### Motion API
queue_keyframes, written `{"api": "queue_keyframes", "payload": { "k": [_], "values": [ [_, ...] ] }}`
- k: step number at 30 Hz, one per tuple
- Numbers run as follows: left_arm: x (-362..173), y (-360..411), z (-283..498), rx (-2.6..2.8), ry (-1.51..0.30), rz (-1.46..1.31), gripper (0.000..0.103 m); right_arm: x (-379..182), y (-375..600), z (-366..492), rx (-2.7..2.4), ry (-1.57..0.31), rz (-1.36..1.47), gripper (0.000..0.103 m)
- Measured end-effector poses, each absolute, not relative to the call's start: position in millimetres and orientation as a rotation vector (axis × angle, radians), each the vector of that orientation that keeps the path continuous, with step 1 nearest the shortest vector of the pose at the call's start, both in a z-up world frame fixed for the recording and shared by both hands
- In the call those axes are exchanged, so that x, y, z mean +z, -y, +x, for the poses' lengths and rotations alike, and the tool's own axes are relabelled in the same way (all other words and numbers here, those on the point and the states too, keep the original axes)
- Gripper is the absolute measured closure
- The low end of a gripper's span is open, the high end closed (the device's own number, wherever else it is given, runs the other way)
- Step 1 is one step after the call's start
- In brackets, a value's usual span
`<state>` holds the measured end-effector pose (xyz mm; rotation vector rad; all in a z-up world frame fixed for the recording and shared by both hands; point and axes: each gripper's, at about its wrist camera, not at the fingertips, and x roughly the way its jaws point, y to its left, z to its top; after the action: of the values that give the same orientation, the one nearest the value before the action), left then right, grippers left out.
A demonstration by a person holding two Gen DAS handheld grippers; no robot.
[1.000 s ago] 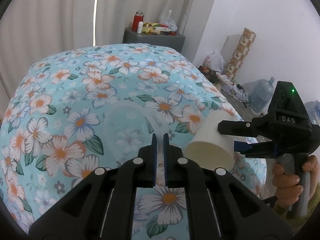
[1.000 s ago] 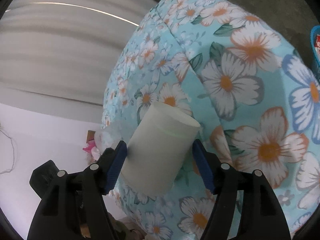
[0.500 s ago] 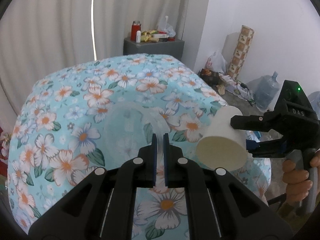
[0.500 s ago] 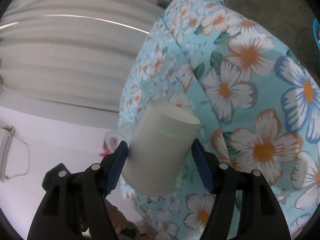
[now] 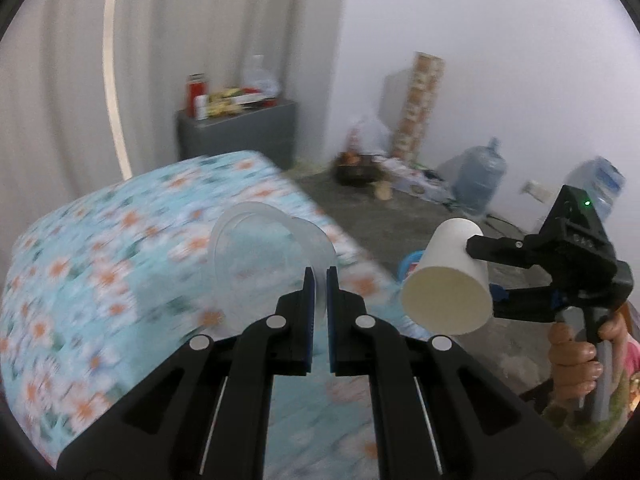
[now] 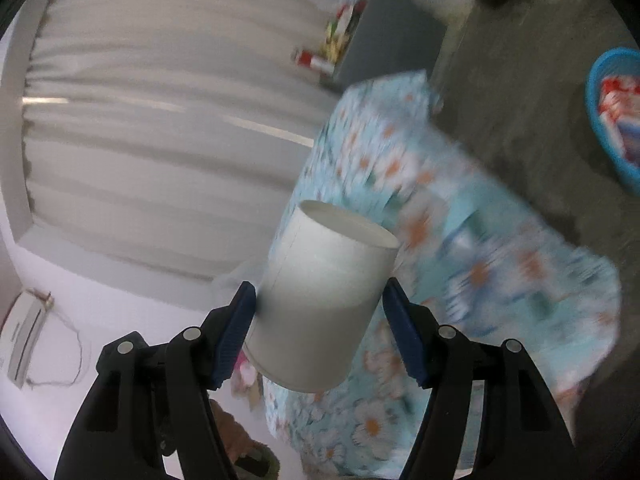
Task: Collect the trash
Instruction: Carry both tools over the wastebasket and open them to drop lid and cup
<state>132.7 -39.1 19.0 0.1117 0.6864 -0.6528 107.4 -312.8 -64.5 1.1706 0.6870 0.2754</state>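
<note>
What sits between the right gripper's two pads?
A white paper cup, gripped sideways between the right gripper pads; both wrist views show it.

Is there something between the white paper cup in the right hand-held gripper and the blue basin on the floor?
Nothing visible does. The white paper cup is held above the flowered table; beyond the table's edge lies bare floor up to the blue basin, which already holds some wrappers.

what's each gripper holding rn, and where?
Left gripper: clear cup, pinched at its rim. Right gripper: paper cup, clamped across its sides.
</note>
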Motion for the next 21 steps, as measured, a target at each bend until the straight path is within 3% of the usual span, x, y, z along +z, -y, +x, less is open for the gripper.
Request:
{"api": "queue_keyframes", "payload": {
  "k": [5, 10, 21],
  "values": [
    [23.5, 120.5, 142.3, -0.835, -0.737, 0.145, 0.099, -60.8, 392.4, 62.7, 0.092, -0.575, 1.182, 0.039],
    [0.1, 234.0, 165.2, -1.013, -0.928, 0.165, 0.099, -66.7, 472.0, 28.9, -0.150, -0.529, 1.138, 0.039],
    [-180.6, 433.7, 222.5, -0.956, -1.532, 0.213, 0.099, -144.1, 578.4, 51.7, -0.368, -0.684, 1.119, 0.039]
  ]
}}
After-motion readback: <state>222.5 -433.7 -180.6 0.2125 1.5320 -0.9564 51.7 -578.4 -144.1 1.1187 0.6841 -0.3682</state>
